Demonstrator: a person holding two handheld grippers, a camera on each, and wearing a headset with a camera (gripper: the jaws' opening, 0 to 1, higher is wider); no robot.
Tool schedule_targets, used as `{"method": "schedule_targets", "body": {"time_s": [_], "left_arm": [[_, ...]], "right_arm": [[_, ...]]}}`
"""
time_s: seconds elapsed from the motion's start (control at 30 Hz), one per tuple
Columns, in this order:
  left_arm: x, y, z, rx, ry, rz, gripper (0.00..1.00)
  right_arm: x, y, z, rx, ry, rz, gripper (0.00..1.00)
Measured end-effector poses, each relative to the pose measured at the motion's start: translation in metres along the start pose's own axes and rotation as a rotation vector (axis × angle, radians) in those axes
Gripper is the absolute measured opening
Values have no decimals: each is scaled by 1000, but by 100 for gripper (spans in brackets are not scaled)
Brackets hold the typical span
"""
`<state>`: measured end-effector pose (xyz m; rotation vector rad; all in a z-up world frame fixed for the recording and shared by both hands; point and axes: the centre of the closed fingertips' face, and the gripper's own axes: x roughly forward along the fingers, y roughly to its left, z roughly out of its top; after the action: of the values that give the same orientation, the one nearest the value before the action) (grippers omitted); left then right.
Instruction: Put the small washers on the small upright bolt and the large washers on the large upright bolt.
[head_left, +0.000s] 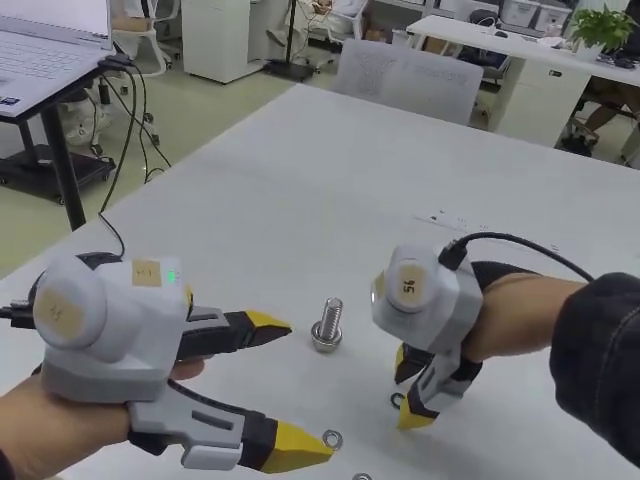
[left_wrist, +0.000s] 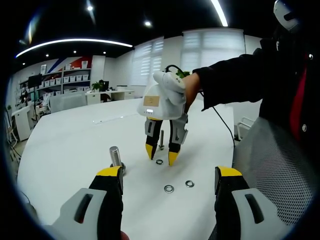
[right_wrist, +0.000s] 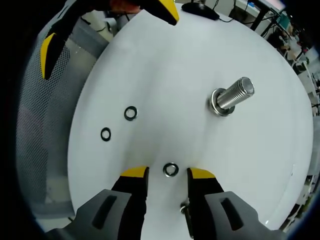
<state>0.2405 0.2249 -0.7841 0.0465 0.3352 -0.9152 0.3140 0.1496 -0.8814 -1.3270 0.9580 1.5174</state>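
The large upright bolt (head_left: 328, 323) (left_wrist: 116, 157) (right_wrist: 233, 94) stands mid-table with a metal ring around its base. My right gripper (head_left: 413, 392) (left_wrist: 161, 155) (right_wrist: 168, 173) points straight down, open, its yellow tips on either side of a small washer (right_wrist: 171, 169) (left_wrist: 159, 161) lying flat on the table. A thin upright bolt (left_wrist: 161, 139) shows just behind those fingers. Two more small washers (right_wrist: 130, 113) (right_wrist: 105, 134) (left_wrist: 169, 188) (left_wrist: 189, 183) lie loose nearby. My left gripper (head_left: 285, 388) (left_wrist: 169, 174) is open and holds nothing, hovering low beside the large bolt.
The white table (head_left: 330, 190) runs far ahead. One loose washer (head_left: 332, 438) lies by my left gripper's lower tip. A mesh chair (left_wrist: 280, 165) stands at the table's near edge. A laptop stand (head_left: 50, 70) and desks are beyond.
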Motion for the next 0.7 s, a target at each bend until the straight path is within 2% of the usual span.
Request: {"method": "schedule_targets", "body": {"time_s": [0.37, 0.47, 0.63, 0.7], "left_arm": [[-1, -2, 1, 1, -1, -1, 74], [-1, -1, 1, 2, -1, 1, 74], [-2, -1, 1, 0, -2, 3, 74], [-2, -1, 0, 0, -2, 4, 74]], "right_arm": [[0, 1, 1, -2, 0, -1, 30], [0, 1, 1, -6, 3, -4, 27], [0, 1, 1, -9, 7, -3, 27], [0, 0, 1, -12, 4, -6, 22]]}}
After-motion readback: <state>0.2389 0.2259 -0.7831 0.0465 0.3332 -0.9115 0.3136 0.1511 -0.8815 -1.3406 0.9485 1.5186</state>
